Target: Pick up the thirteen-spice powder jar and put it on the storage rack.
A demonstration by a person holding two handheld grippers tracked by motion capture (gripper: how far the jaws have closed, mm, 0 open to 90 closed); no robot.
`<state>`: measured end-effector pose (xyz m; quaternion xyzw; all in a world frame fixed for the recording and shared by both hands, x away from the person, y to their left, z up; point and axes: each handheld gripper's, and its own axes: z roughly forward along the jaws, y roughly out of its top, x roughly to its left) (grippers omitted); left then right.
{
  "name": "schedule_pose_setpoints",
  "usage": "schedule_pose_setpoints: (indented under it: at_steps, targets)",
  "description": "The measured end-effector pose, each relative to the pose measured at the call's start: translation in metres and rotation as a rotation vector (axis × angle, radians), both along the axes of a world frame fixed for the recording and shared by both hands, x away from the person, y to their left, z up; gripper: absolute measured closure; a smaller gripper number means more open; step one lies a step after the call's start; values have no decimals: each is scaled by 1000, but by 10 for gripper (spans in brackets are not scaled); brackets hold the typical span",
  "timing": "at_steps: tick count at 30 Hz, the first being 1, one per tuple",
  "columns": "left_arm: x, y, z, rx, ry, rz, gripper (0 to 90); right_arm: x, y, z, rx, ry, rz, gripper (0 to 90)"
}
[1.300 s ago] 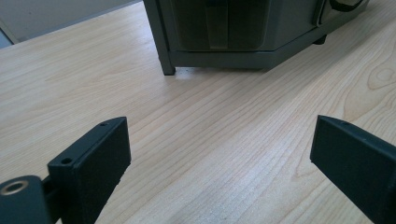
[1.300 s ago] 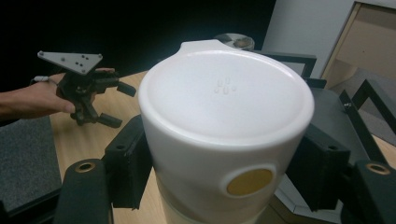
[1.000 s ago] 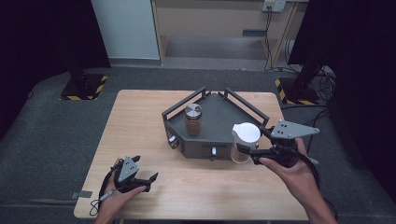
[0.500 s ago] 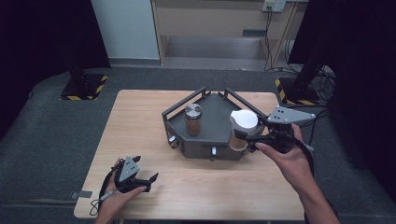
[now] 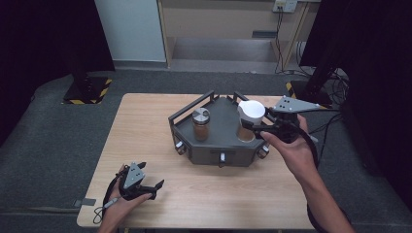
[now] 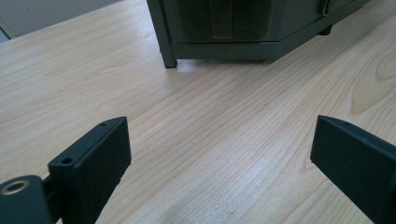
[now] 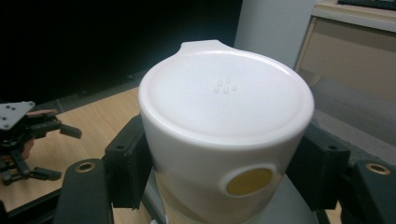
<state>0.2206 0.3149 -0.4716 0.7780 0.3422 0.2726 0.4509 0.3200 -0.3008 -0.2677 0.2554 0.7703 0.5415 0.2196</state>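
One jar (image 5: 200, 124) standing on rack (image 5: 221, 145); right tool (image 5: 257, 127) clamped on white-lidded jar (image 7: 226, 121) above rack, unreleased; left tool (image 5: 145, 187) apart, idle on surface (image 5: 145, 126)

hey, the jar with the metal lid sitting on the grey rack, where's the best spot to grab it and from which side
Probably the brown glass body just under the metal lid of the jar, fingers either side. It stands upright on the grey rack, whose rails wall the back, so come from above or the open front. The left gripper is open and free.
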Motion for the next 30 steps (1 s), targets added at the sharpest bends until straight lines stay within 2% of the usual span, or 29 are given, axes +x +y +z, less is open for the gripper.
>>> schedule_pose_setpoints:
  at_steps: [6,16,30]
  targets:
    - [1,1,0,0,-1,0,41,10,3,-4,-3,-2,-31,312]
    - [1,3,-1,-4,1,1,42,19,7,-23,27,15,-68,312]
    - [1,1,-1,4,-1,-7,42,31,13,-41,3,40,-86,312]
